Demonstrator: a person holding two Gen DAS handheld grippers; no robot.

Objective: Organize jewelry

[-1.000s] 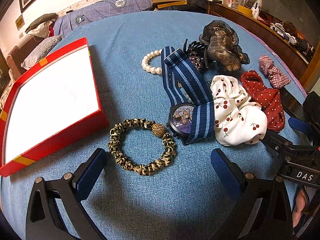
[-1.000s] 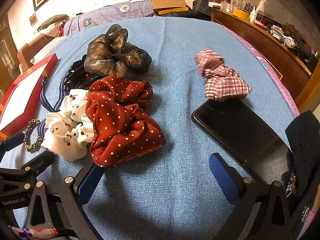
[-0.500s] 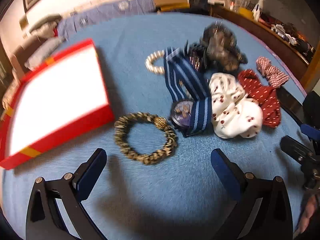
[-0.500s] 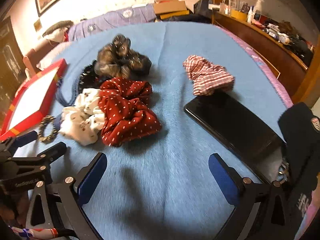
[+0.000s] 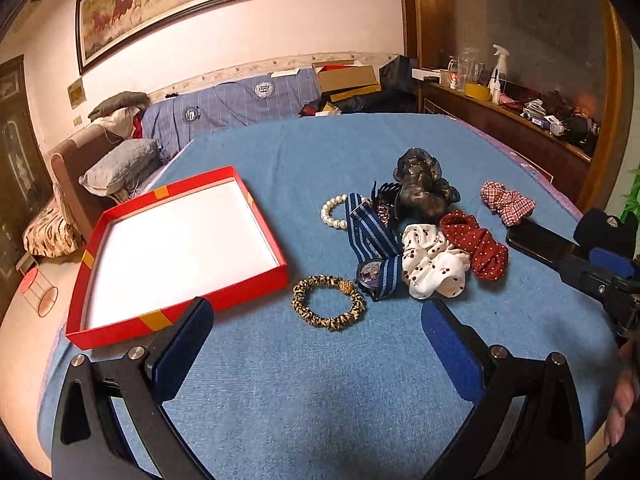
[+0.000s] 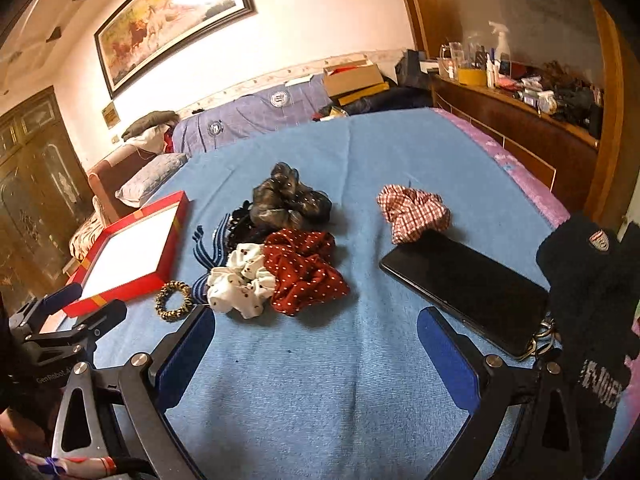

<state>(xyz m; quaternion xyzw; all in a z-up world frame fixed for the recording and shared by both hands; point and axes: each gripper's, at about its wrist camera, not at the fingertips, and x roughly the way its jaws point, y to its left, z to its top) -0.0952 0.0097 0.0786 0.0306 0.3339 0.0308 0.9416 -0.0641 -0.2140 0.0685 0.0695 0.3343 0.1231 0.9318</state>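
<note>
An empty red box (image 5: 176, 252) with a white floor lies at the left of the blue cloth. To its right sit a leopard-print hair tie (image 5: 328, 307), a watch on a blue striped strap (image 5: 374, 248), a pearl bracelet (image 5: 333, 212), a cherry-print scrunchie (image 5: 434, 266), a red dotted scrunchie (image 5: 478, 244), a dark sheer scrunchie (image 5: 422, 192) and a checked scrunchie (image 5: 506, 202). My left gripper (image 5: 316, 354) hangs open above the cloth, short of the hair tie. In the right wrist view my right gripper (image 6: 316, 352) is open and empty, in front of the red dotted scrunchie (image 6: 304, 270).
A black phone (image 6: 468, 288) lies right of the pile, partly under the checked scrunchie (image 6: 414, 212). A dark knitted garment (image 6: 592, 280) with keys hangs at the right edge. A sofa (image 5: 224, 110) and a cluttered wooden sideboard (image 5: 508, 120) stand beyond the table.
Both grippers have pulled back and risen, so the pile and box look smaller and the room's walls come into view. Both stay open; no item has shifted.
</note>
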